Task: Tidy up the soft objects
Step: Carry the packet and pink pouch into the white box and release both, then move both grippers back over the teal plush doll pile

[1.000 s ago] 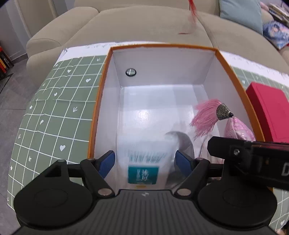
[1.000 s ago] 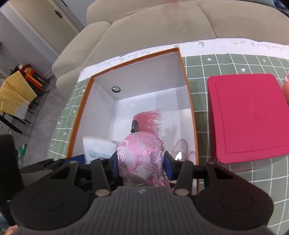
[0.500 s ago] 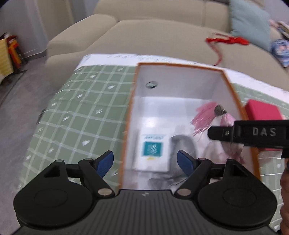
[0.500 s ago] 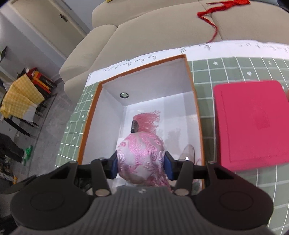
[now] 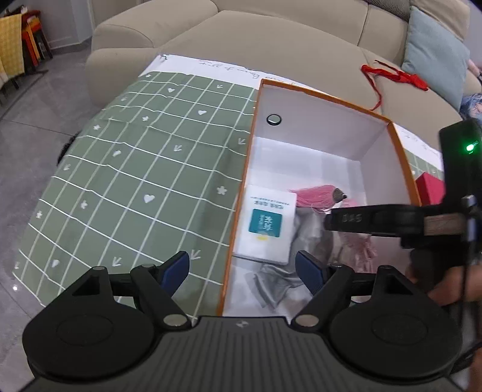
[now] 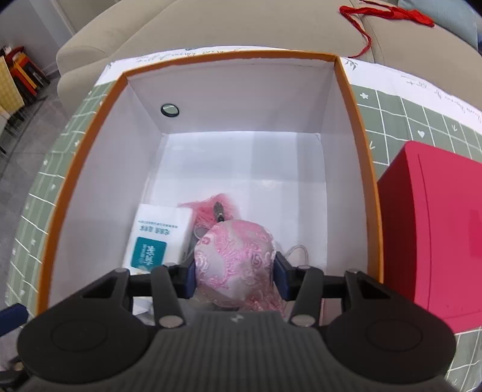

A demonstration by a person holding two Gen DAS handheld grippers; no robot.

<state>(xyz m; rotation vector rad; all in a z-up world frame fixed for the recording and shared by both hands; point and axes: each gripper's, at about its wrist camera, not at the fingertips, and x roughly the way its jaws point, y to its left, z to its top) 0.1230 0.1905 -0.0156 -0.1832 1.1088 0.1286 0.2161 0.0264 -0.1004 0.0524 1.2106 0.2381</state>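
right gripper [image 6: 235,273]: blue pads pinch the pink pouch [image 6: 236,259] from both sides, inside the box, low near its front wall
left gripper [image 5: 242,268]: fingers spread wide, nothing between them; hovers over the box's left front corner, one pad above the cloth, one above the box interior
pink pouch: rounded, shiny brocade with swirl embroidery; pink tassel [image 6: 211,208] with a dark metal cap lies on the box floor just beyond it
box [image 6: 87,169]: rectangular cardboard, orange rim, smooth white inside; round metal-ringed hole in the far wall
tissue pack [image 5: 266,224]: flat white soft-wrapped packet, teal label; lies on the box floor by the left wall, touching the tassel
grey cloth [image 5: 280,286]: crumpled, satiny; on the box floor, partly under the tissue pack
surface: green tablecloth [image 5: 135,181] with white grid, hearts and flowers; white hand-lettered edge strip
red lid [image 6: 433,235]: matte, flat, just right of the box
room: beige fabric sofa [image 5: 271,45] behind the table; red ribbon [image 6: 388,13] and a pale blue cushion on it; grey tiled floor
hidden: pouch underside covered by the gripper body; thin loop of clear cord beside the pouch hard to identify
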